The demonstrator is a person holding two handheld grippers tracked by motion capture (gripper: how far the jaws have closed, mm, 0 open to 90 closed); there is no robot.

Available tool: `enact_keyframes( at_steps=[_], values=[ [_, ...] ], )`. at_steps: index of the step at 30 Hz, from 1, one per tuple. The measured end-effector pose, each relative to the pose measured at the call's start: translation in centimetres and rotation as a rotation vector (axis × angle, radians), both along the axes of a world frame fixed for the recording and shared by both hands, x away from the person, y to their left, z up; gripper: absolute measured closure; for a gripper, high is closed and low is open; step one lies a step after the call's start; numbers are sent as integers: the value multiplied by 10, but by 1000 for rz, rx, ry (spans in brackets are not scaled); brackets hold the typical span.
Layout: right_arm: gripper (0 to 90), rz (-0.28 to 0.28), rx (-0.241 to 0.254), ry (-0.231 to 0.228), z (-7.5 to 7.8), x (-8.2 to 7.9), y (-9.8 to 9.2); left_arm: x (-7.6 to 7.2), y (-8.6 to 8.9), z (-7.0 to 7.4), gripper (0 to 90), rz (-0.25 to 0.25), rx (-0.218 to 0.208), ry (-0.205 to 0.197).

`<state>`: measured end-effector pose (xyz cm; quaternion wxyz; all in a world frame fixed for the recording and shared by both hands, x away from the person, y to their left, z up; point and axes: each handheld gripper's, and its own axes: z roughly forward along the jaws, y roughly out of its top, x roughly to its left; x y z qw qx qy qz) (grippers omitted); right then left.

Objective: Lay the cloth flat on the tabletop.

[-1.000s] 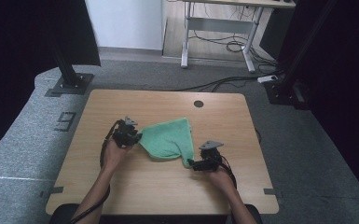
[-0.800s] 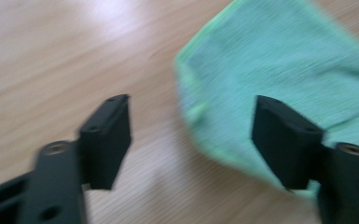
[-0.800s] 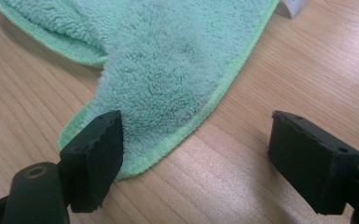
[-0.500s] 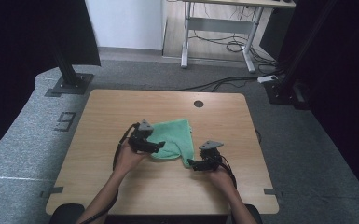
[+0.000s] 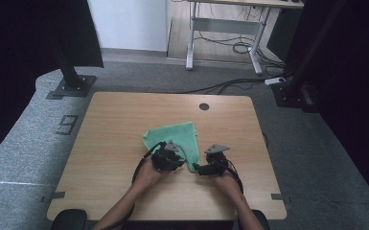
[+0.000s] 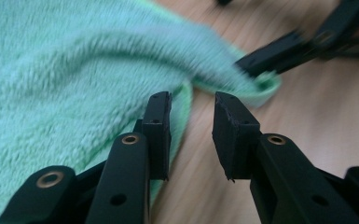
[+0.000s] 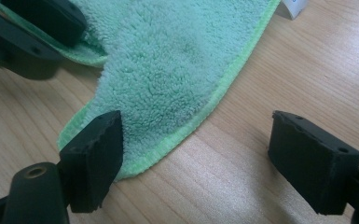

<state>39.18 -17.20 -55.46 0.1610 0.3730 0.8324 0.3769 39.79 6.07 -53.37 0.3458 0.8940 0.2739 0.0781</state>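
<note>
Since a second ago the left gripper (image 5: 168, 159) has crossed from the left side of the green towel (image 5: 175, 139) to its near edge, carrying that side over so the cloth now lies folded and narrower, just below the middle of the high view on the wooden bench (image 5: 115, 129). Its jaws have just been closing and now stand a narrow gap apart; in the left gripper view the left-hand jaw sits over the hemmed edge of the towel (image 6: 74, 79) while the other hangs over bare wood, so nothing is pinched between them (the fold looks let go rather than held). The right gripper (image 5: 206, 167) has kept its place at the towel's lower right corner, jaws wide apart; in the right gripper view one of them rests on the corner of the cloth (image 7: 177, 60) and the other stands off on the bench (image 7: 270, 79). That corner seems to be pinned so the towel does not slide as the other side is brought across. A small white label (image 7: 294, 7) shows at the upper right of the right gripper view. The two grippers sit near each other, with the folded edges meeting between them, which suits squaring the fold before the next one.
</note>
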Motion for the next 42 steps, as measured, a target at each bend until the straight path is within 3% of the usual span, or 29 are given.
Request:
enact_keyframes(
  at_steps=[3, 6, 10, 15, 17, 20, 21, 34, 38, 40, 42],
  values=[
    [179, 0, 0, 0, 0, 0, 0, 0, 2, -5, 707, 11, 9, -20],
    [179, 0, 0, 0, 0, 0, 0, 0, 5, -4, 869, 21, 18, -22],
    [176, 2, -1, 0, 0, 0, 0, 0, 13, 6, 890, 20, 0, -13],
    [175, 2, -1, 0, 0, 0, 0, 0, 29, 27, 890, 25, -59, -4],
    [175, 2, -1, 0, 0, 0, 0, -3, 44, 40, 890, 33, -80, -8],
    [175, 2, -1, 1, 0, 0, 0, -5, 55, 46, 887, 45, -94, -12],
    [176, 2, -1, 0, 0, 0, 0, -7, 67, 48, 887, 63, -112, -9],
    [175, -1, -1, 0, 0, 0, 0, -23, 143, 46, 886, 177, -225, 1],
    [174, 0, 0, 1, 0, 0, 0, -27, 160, 40, 880, 203, -232, 14],
    [173, 0, 0, 1, 0, 0, 0, -30, 162, 36, 843, 204, -216, 7],
    [173, 0, 0, 1, 0, 0, 0, -31, 164, 35, 729, 205, -218, -12]
  ],
)
